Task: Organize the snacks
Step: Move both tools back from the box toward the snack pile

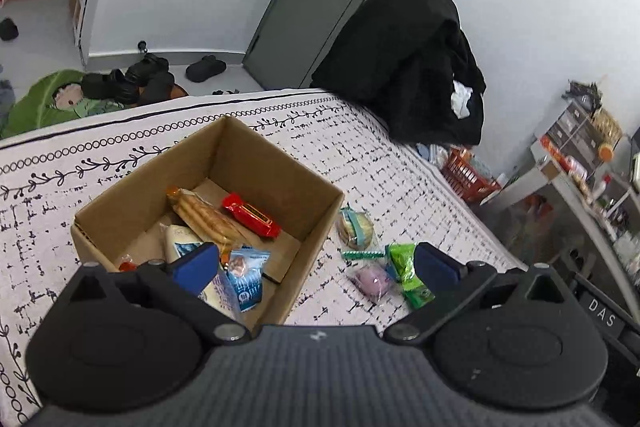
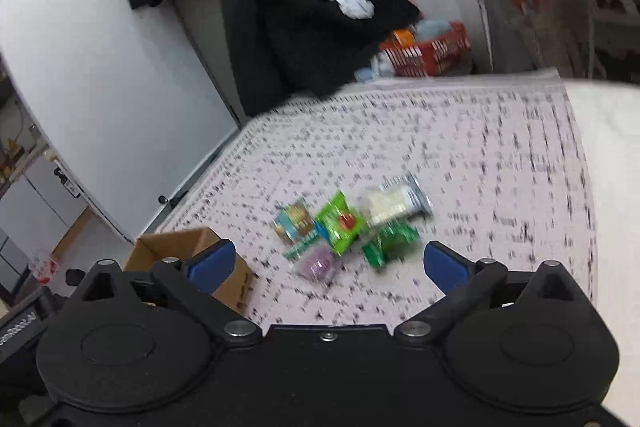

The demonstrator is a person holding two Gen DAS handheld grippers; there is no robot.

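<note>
The right gripper [image 2: 328, 267], jaws standing wide apart and empty, is pointing at the loose cluster of small foil snack packets [image 2: 352, 227] lying just ahead between its fingertips; the open brown cardboard box [image 2: 180, 247] is sitting to its left, under the equally spread, empty left gripper [image 1: 316, 267].

A black coat [image 1: 412, 67] is heaped at two o'clock, past the far corner of the patterned cloth [image 1: 360, 163], with a red basket [image 1: 468, 175] on the floor beside it. Black shoes [image 1: 132, 79] lie at eleven o'clock near a grey door [image 1: 320, 7].
</note>
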